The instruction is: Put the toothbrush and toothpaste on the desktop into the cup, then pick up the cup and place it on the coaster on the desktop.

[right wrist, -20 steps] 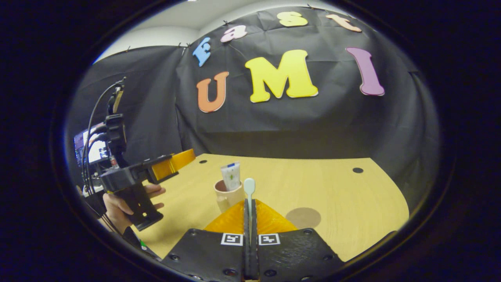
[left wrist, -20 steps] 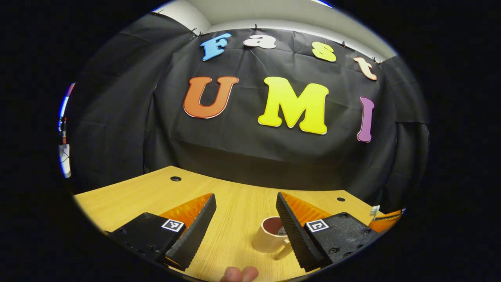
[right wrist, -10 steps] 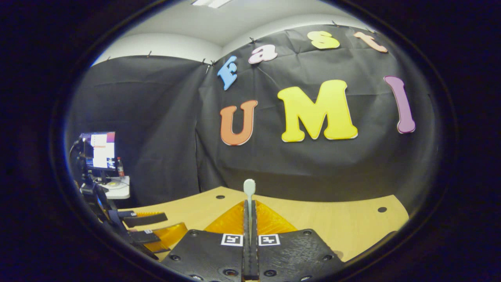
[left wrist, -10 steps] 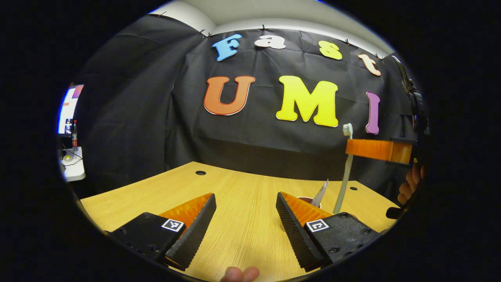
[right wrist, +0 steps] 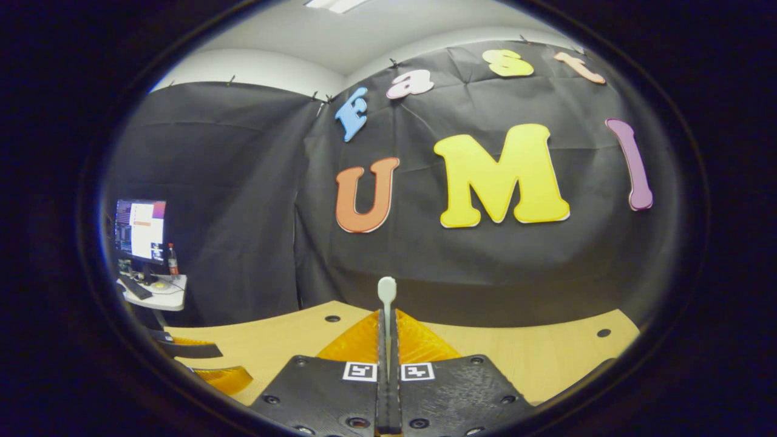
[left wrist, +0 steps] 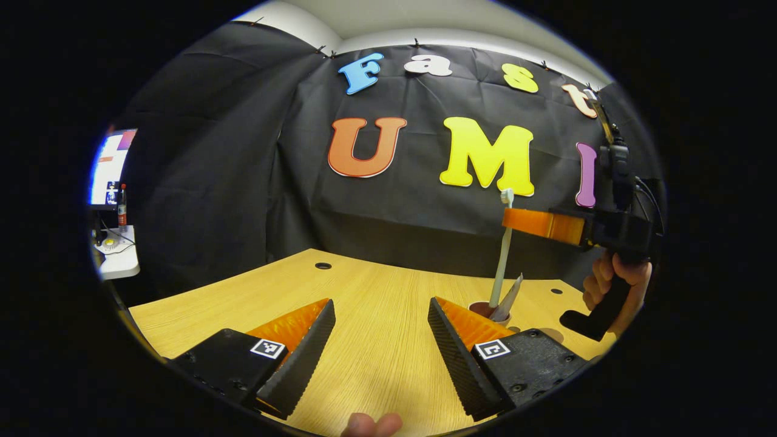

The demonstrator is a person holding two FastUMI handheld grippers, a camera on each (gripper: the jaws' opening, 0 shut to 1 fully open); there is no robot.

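In the left gripper view, the left tool (left wrist: 381, 340) hovers spread wide over the desk (left wrist: 376, 303), holding nothing; farther right, the right tool (left wrist: 516, 220) clamps the toothbrush (left wrist: 501, 255) upright, its lower end in the cup (left wrist: 485, 309) (toothpaste (left wrist: 508, 294) leaning inside). In the right gripper view, that tool (right wrist: 387, 340) pinches the toothbrush (right wrist: 386, 290), fingers pressed together.

cup (left wrist: 485, 310) mostly hidden behind left gripper's finger (left wrist: 452, 352)

A pale toothbrush (left wrist: 502, 255) is standing almost upright, its lower end dipping into the cup (left wrist: 485, 311), where the toothpaste (left wrist: 510, 292) is leaning.
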